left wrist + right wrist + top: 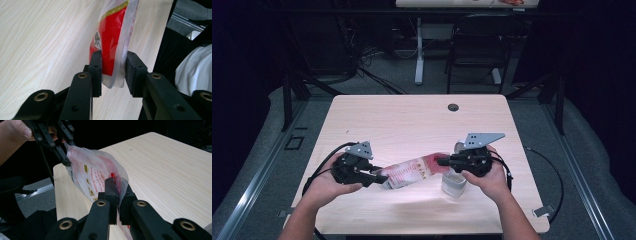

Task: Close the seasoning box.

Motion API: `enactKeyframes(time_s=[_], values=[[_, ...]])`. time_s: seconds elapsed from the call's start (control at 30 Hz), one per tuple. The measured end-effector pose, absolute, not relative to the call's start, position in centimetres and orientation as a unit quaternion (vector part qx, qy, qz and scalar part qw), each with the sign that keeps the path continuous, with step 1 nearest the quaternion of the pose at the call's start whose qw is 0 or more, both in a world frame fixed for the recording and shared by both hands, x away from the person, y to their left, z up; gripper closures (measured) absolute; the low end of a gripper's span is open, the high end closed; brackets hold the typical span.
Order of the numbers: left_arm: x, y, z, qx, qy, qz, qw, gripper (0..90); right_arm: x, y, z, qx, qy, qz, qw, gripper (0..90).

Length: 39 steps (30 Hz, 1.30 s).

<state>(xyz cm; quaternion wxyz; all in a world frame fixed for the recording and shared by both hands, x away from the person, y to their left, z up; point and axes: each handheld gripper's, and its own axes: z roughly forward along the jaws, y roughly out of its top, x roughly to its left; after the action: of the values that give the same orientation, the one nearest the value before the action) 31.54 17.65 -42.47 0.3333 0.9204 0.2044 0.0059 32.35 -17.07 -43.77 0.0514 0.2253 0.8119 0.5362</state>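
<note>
While held off the bench between both grippers, the plastic bag, red/white print w/ clear edges, spans L to R near the front edge. Left gripper: jaws narrow, clamped on one end of bag, clear seam sticking out between the pads. Right gripper: jaws nearly closed, pinching the opp. red end. Clear cup: on bench, just below right gripper, partly hidden by the hand.

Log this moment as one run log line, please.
left hand-held gripper: shut on plastic bag | right hand-held gripper: shut on its other end | bag held above table | clear jar below right hand
</note>
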Motion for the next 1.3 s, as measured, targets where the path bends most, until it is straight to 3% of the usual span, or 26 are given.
enactKeyframes(time_s=[1.3], values=[[32.2,16.6,-40.0,0.930,0.192,0.016,0.312,70.6,32.3,-18.1,-43.7,0.235,0.810,0.534,0.060,87.5]])
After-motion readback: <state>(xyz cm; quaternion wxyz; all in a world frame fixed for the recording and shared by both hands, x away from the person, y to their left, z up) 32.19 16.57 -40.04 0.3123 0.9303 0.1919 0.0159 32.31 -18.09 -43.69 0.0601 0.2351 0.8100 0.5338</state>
